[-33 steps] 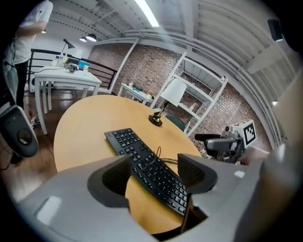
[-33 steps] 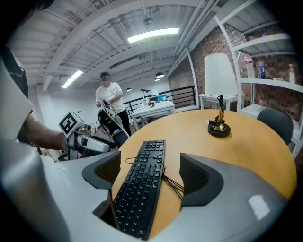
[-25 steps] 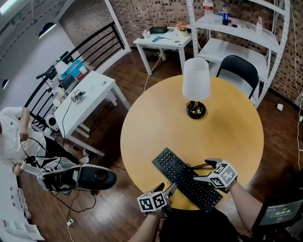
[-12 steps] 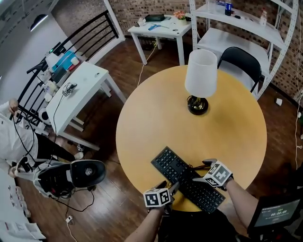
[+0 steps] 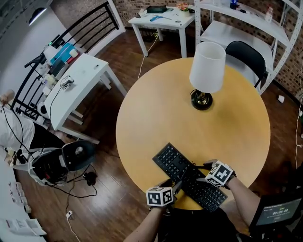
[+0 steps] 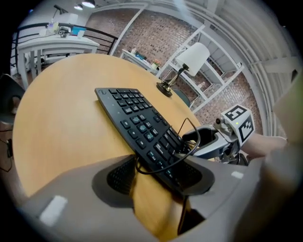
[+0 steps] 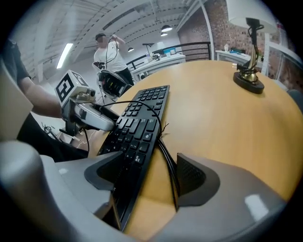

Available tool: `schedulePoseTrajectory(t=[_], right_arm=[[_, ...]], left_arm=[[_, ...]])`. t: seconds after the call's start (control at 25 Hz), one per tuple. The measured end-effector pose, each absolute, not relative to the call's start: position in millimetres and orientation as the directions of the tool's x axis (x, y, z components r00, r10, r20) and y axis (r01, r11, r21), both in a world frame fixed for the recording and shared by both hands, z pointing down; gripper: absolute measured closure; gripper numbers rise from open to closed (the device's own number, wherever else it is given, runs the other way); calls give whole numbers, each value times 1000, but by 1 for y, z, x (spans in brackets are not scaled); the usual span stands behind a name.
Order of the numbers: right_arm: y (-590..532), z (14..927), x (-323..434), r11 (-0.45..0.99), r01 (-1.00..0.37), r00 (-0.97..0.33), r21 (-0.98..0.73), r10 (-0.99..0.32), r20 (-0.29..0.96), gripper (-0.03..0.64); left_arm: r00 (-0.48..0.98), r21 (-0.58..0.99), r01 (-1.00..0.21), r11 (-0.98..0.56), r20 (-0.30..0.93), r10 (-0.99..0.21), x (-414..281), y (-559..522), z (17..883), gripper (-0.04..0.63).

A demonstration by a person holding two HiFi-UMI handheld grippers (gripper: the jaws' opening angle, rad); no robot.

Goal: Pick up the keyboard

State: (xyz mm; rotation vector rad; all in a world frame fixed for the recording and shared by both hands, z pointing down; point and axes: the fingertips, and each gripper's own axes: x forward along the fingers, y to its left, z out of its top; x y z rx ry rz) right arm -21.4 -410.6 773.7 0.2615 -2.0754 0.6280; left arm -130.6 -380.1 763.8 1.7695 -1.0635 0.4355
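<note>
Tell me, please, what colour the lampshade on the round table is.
White. The lampshade shows best in the head view.

Matt plastic keyboard point(image 5: 170, 164), seemingly wood table point(image 5: 156, 108).

This reads as a studio-style lab or workroom, not a home, with exposed brick walls point(image 5: 124, 5), a dark wood floor point(image 5: 109, 203), white metal shelving point(image 5: 246, 21) and a black railing point(image 5: 90, 28). 2 white desks point(image 5: 80, 82) carry electronics and boxes. Cables point(image 5: 80, 191) trail over the floor beside equipment, and a person in white point(image 5: 10, 130) is at the edge.
</note>
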Motion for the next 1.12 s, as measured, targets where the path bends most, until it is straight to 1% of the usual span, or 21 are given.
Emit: schedulePoseTrajectory(t=[0.16, 0.32, 0.4, 0.52, 0.6, 0.64, 0.68, 0.8, 0.96, 1.12], right_arm=[[-393, 774, -20, 807, -374, -572, -456, 187, 799, 374], [-392, 773, -22, 755, -399, -618, -520, 198, 761, 380], [-391, 772, -24, 719, -405, -634, -564, 223, 740, 413], [-390, 772, -23, 685, -401, -647, -608, 259, 718, 419], [-386, 771, -26, 650, -387, -655, -654, 305, 691, 419], [-382, 770, -29, 625, -375, -665, -684, 332, 669, 427], [-377, 770, -31, 602, -366, -678, -710, 350, 647, 451], [-373, 771, -32, 571, -368, -718, -734, 327, 614, 455], [-376, 769, -35, 564, -362, -735, -742, 317, 599, 462], [-383, 755, -35, 560, -343, -781, -754, 276, 560, 467]], left_arm=[[561, 567, -812, -137, 696, -449, -131, -380, 762, 347], [578, 564, -808, -172, 701, -418, -131, -381, 764, 373], [572, 556, -813, -172, 707, -417, -133, -383, 763, 402], [583, 568, -805, -171, 703, -407, -132, -383, 763, 407], [590, 574, -801, -171, 706, -392, -133, -383, 763, 408], [593, 576, -799, -171, 707, -387, -133, -382, 764, 410], [595, 580, -797, -170, 705, -385, -133, -382, 764, 413], [606, 598, -785, -161, 688, -399, -134, -382, 765, 419], [617, 618, -772, -152, 670, -412, -137, -384, 765, 422], [629, 634, -755, -167, 628, -458, -138, -395, 748, 430]])
